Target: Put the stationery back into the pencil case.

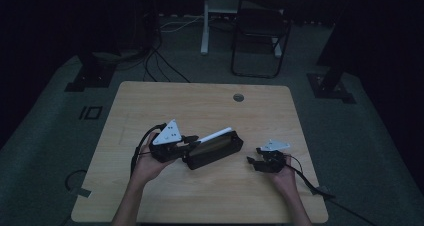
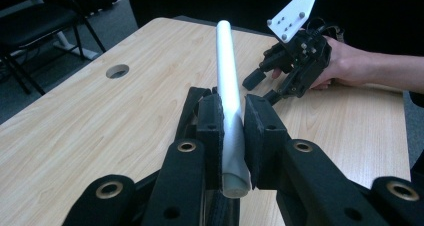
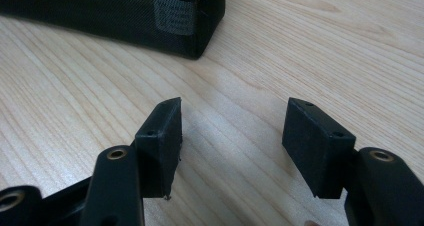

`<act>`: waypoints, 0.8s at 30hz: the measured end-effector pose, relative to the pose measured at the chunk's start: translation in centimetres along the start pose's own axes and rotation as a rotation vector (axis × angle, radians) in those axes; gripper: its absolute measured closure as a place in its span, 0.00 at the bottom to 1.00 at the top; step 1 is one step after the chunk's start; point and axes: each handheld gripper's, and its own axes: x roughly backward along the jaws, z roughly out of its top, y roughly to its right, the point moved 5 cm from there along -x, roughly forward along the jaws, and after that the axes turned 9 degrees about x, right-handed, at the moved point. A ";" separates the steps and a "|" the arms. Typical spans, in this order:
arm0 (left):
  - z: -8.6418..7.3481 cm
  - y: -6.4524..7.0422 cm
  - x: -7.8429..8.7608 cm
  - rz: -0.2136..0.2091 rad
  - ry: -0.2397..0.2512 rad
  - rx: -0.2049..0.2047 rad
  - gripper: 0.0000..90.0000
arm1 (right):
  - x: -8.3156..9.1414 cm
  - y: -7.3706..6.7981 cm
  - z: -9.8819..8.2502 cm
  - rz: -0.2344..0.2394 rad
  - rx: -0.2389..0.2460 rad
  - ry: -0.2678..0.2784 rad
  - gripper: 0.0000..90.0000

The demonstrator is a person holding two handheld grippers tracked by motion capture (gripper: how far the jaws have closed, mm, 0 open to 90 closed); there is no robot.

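A dim room with grey carpet. A light wooden table with a round cable hole stands near; beyond it a black folding chair, a white post, and floor cables.

A round hole is seen near the far right edge of the wooden table. A dark folding chair is seen on the floor beyond, cables to its left.
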 end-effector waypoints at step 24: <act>-0.1 -0.7 -1.4 -0.009 -0.020 0.012 0.88 | 0.0 0.0 0.0 0.000 0.000 0.000 0.45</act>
